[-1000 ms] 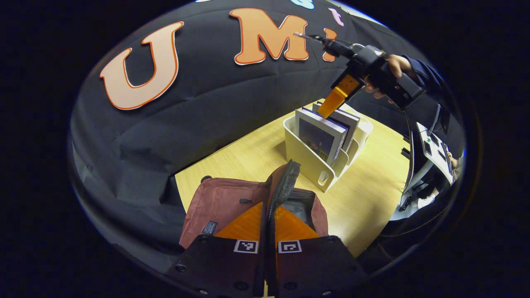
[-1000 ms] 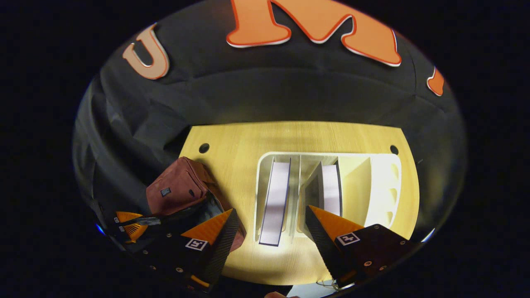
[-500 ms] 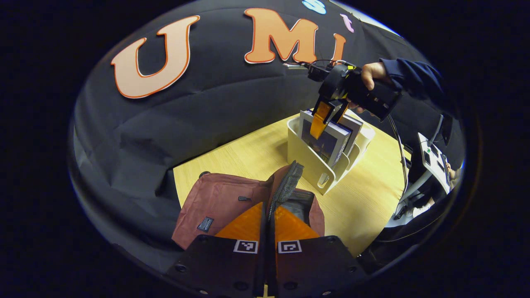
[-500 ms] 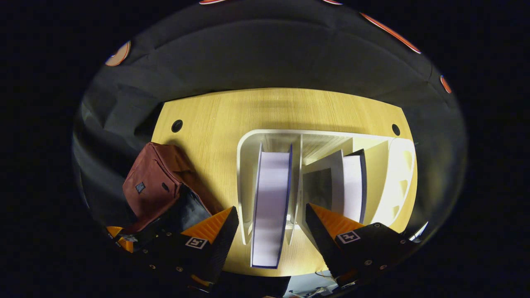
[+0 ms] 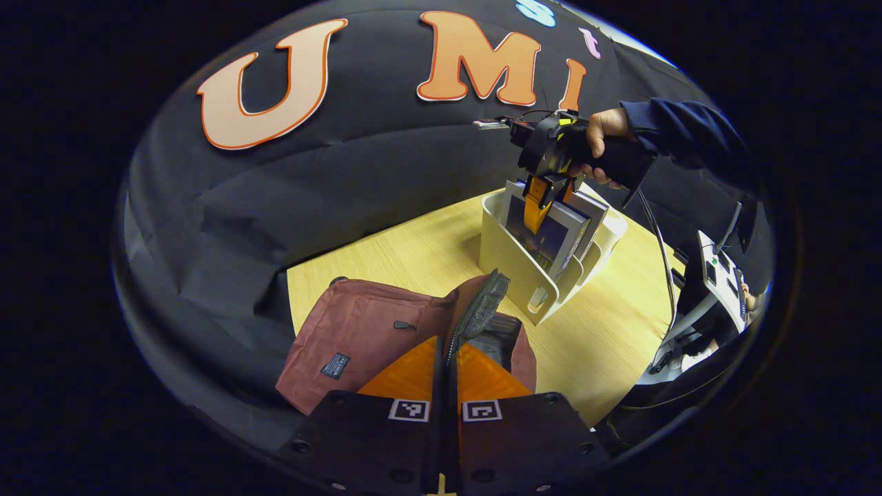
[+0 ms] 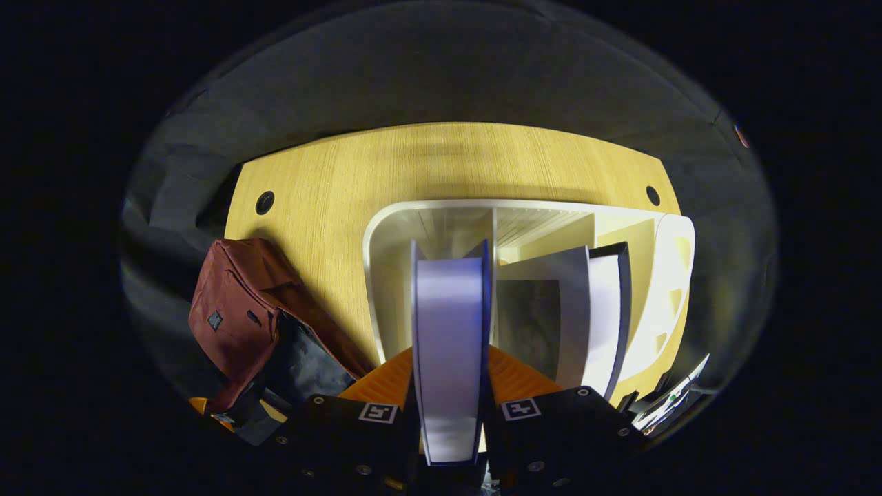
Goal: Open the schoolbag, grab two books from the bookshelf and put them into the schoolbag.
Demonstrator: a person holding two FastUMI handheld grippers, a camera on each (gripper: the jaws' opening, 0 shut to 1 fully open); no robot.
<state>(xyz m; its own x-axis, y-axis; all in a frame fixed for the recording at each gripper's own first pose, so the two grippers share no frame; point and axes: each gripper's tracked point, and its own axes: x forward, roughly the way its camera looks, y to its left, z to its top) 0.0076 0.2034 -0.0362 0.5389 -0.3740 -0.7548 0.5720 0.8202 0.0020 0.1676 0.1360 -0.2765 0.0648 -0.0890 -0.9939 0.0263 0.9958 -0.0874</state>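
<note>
In the pale bookshelf [image 6: 386,227] on the table [image 6: 331,179], the right gripper [image 6: 451,386] clasps the nearer book [image 6: 448,331] across its top edge; thick and stiff, it looks heavy and should lift straight up; the left gripper [image 5: 446,365] is clenched on the schoolbag [image 5: 358,331] flap, holding the mouth open.

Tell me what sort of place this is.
Likely a recording booth staged as a study desk: black cloth wall, wooden table holding a white bookshelf and schoolbag, with equipment alongside.
</note>
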